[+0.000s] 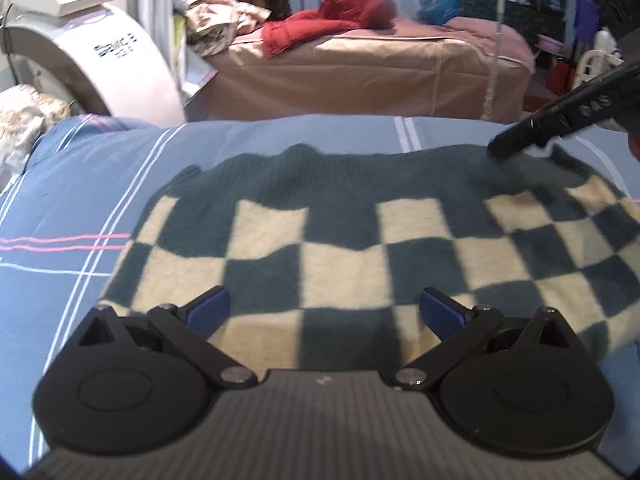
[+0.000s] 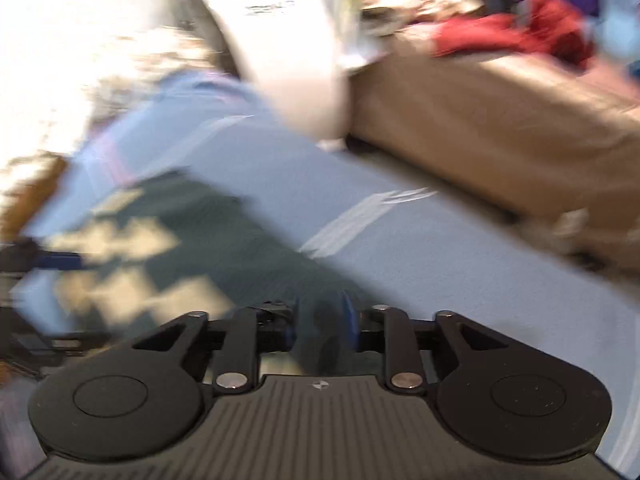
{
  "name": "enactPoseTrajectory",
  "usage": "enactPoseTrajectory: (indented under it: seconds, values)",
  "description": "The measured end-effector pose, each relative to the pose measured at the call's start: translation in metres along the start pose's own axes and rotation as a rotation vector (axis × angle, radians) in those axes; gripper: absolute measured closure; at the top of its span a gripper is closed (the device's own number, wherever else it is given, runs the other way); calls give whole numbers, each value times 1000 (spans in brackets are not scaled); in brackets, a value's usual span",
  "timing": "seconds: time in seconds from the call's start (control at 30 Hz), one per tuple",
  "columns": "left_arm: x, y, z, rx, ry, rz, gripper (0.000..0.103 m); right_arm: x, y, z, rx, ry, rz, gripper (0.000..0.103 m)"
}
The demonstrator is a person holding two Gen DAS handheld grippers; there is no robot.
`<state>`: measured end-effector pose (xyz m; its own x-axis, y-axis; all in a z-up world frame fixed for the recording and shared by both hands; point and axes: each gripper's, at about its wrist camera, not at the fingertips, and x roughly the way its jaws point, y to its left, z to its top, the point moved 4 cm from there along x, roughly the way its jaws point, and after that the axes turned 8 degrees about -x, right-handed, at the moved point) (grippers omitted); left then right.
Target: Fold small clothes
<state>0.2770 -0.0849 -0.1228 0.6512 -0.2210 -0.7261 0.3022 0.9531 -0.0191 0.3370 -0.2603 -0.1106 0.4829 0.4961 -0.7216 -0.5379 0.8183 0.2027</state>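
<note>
— Behind our work we see a tan-covered bed (image 1: 360,68) with a crumpled red garment (image 1: 336,16) on it, and a white rounded machine (image 1: 104,64) to the left. What lies on the near bed?

— We have a blue bedsheet with white and pink stripes (image 1: 80,184), and on it the dark green and cream checkered knitted sweater (image 1: 344,240) lies spread flat. Our left tool (image 1: 325,312) hovers over its near edge, blue-padded fingers (image 1: 208,310) spread wide, holding nothing.

— And our right tool (image 2: 320,322)?

— Its view is blurred. We see its jaws narrow, with dark green cloth of the sweater (image 2: 192,240) between them. From the left view, its tip (image 1: 520,140) touches the sweater's far right corner.
</note>
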Motion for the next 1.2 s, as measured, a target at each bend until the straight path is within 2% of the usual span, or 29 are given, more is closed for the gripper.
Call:
enactPoseTrajectory:
  seconds: [0.03, 0.07, 0.1, 0.17, 0.2, 0.23, 0.27, 0.3, 0.33, 0.4, 0.5, 0.6, 0.73, 0.77, 0.83, 0.93, 1.0, 1.2]
  values:
    - [0, -9, -3, 28, -2, -12, 0, 0, 10, -5, -13, 15, 72, 28]
    - [2, -18, -6, 59, 4, -19, 0, 2, 23, -11, -49, 25, 94, 25]
    - [7, -26, -9, 88, 18, -11, 0, 5, 28, -18, -89, 46, 53, 23]
    - [16, -36, -16, 128, 24, 29, 0, 16, 13, -33, -114, 157, -197, 23]
    - [19, -39, -18, 134, 25, 37, 0, 16, -5, -40, -50, 182, -279, 24]
    - [19, -39, -18, 125, 37, 39, 0, 9, -21, -44, 54, 154, -288, 29]
    - [15, -39, -16, 103, 43, 43, 0, -3, -33, -46, 164, 99, -245, 29]
    - [10, -39, -14, 89, 38, 49, 0, -16, -43, -47, 258, 46, -214, 26]
    - [4, -42, -14, 86, 30, 51, 0, -30, -48, -48, 315, 6, -212, 13]
    - [-17, -56, -15, 118, -5, 9, 0, -52, -48, -49, 335, -36, -228, 0]
    - [-51, -105, -27, 242, -97, -103, 0, -76, -48, -57, 358, -56, -218, 0]
    - [-72, -168, -52, 425, -187, -197, 0, -90, -54, -77, 440, -63, -185, 0]
    - [-71, -235, -83, 612, -265, -183, 0, -106, -51, -102, 482, -57, -181, 0]
    - [-66, -250, -91, 655, -268, -165, 0, -107, -50, -107, 497, -60, -178, 0]
    - [-53, -265, -99, 697, -215, -153, 14, -117, -51, -117, 537, -78, -163, 0]
    - [-34, -269, -102, 666, -152, -143, 15, -122, -50, -125, 549, -89, -144, 0]
    - [-28, -270, -100, 660, -163, -122, 16, -122, -49, -126, 539, -87, -144, 0]
    - [-17, -288, -98, 711, -166, -117, 37, -109, -66, -136, 578, -80, -152, 0]
